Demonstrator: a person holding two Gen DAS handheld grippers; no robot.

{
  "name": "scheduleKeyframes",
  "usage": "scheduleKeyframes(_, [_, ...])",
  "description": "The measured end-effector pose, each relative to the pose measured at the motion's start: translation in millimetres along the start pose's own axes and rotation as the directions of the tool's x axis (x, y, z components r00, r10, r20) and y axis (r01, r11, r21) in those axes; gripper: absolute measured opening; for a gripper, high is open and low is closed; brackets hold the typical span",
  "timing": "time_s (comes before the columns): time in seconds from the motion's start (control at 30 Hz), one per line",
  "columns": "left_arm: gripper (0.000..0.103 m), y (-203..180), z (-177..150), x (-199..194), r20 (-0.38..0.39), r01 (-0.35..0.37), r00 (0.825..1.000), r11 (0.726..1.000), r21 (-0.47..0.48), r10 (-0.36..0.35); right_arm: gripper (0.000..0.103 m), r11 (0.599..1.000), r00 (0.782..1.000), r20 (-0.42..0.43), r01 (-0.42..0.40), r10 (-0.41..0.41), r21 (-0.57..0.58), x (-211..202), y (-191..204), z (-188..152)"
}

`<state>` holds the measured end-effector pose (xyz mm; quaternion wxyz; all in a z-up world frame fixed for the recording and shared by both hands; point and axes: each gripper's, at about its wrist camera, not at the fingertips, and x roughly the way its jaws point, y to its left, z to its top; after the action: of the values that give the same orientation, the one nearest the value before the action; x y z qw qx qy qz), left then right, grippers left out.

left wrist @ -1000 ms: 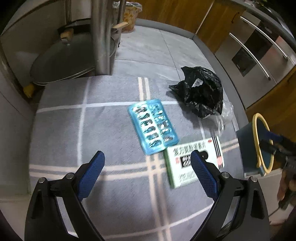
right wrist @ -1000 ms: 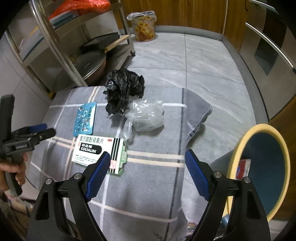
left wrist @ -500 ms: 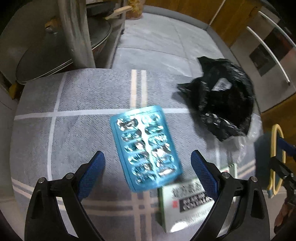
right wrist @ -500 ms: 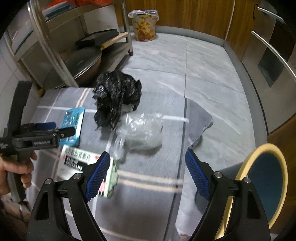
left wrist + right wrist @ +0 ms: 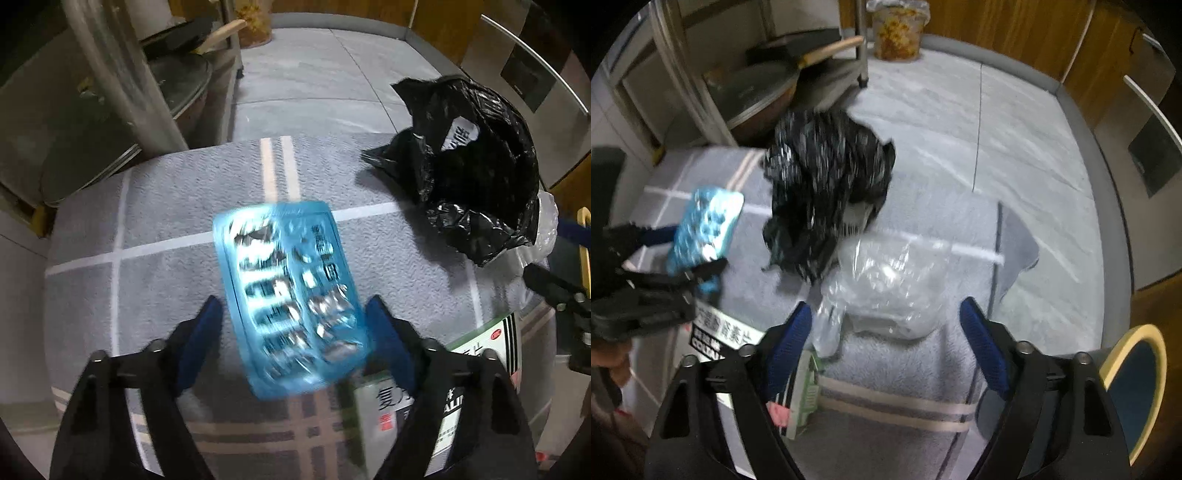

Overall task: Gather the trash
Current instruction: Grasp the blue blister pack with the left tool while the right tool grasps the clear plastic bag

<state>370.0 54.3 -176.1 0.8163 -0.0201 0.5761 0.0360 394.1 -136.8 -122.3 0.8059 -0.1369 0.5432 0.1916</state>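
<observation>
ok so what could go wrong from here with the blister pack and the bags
1. The left tongs seem to pinch the blue blister pack only by its thin edges; it could bow and spring out.
2. The right tongs stand open around the clear bag, with the medicine box corner by one finger; closing might snag the box too.

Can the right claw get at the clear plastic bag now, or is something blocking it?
Probably yes. The right claw is open, the clear plastic bag lies just ahead, nothing between them.
</observation>
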Motion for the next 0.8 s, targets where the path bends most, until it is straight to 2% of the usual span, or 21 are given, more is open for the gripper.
scheduleKeyframes(0.03, [0.068,3.0,-0.3,-0.7,0.002,0.003,1.000,1.000,-0.003,-0.003,0.063,1.000,1.000,-0.017,-0.006,0.006,-0.002,3.5,0.6,-1.5])
scheduleKeyframes(0.1, [0.064,11.2,-0.6,-2.9,0.004,0.025,1.000,1.000,-0.015,-0.025,0.054,1.000,1.000,-0.026,-0.005,0.005,-0.004,4.1,1.2,-3.7])
scheduleKeyframes(0.17, [0.060,16.8,-1.9,-4.8,0.003,0.047,0.999,0.998,-0.034,-0.047,0.050,1.000,1.000,-0.022,-0.016,0.016,0.004,1.1,0.1,-6.1])
scheduleKeyframes(0.33, [0.053,29.4,-7.6,-9.3,-0.008,0.094,0.995,0.992,-0.080,-0.095,0.031,0.999,0.998,-0.034,-0.044,0.044,0.016,-4.8,-4.2,-13.8])
scheduleKeyframes(0.47, [0.051,35.6,-15.2,-10.8,-0.018,0.112,0.993,0.989,-0.101,-0.114,0.023,0.998,0.998,-0.041,-0.049,0.050,0.030,-11.8,-11.0,-23.2])
scheduleKeyframes(0.5, [0.049,36.2,-17.5,-12.5,-0.014,0.115,0.993,0.988,-0.105,-0.117,0.017,0.998,0.998,-0.040,-0.049,0.050,0.031,-13.4,-12.3,-24.3])
scheduleKeyframes(0.67, [0.034,36.9,-25.9,-26.0,-0.001,0.125,0.992,0.985,-0.119,-0.126,0.015,0.997,0.998,-0.022,-0.059,0.060,0.047,-27.2,-21.2,-33.4])
scheduleKeyframes(0.8, [0.032,37.3,-38.0,-37.4,-0.002,0.135,0.991,0.984,-0.113,-0.136,0.015,0.997,0.998,-0.007,-0.063,0.063,0.053,-37.9,-25.6,-38.4])
